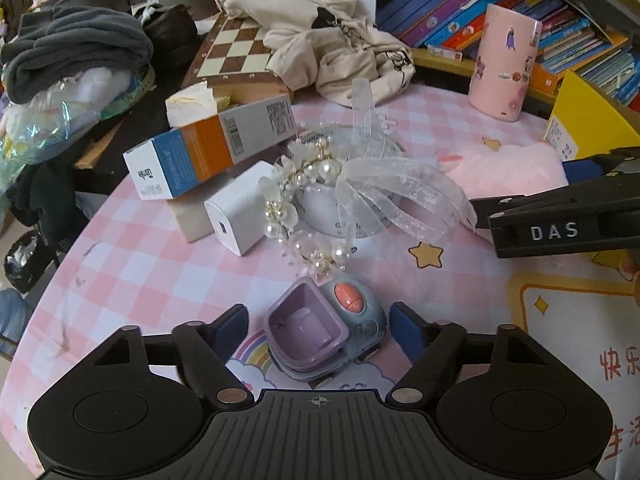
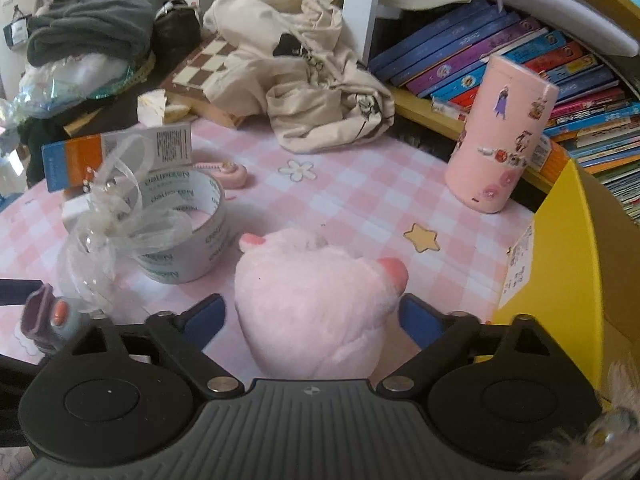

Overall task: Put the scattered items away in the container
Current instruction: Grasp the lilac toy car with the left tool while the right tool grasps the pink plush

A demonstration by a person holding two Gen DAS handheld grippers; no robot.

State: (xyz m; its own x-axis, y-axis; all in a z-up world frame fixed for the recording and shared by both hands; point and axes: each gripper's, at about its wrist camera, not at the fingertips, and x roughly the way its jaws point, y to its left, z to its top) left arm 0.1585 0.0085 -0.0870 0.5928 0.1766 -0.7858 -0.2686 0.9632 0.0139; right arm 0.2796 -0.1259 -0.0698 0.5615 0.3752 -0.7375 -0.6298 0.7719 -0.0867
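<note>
1 toy car (image 1: 326,330), 1 plush (image 2: 316,304), 1 tape roll (image 2: 188,232)

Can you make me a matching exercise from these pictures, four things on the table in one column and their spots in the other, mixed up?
Things:
1. pink plush toy
2. purple and blue toy truck
3. tape roll
4. pink cylinder with stickers

Places:
A. upright in front of the books
B. between the right tool's fingers
C. under the pearl and ribbon headpiece
D. between the left tool's fingers

Pairs: 1-B, 2-D, 3-C, 4-A
</note>
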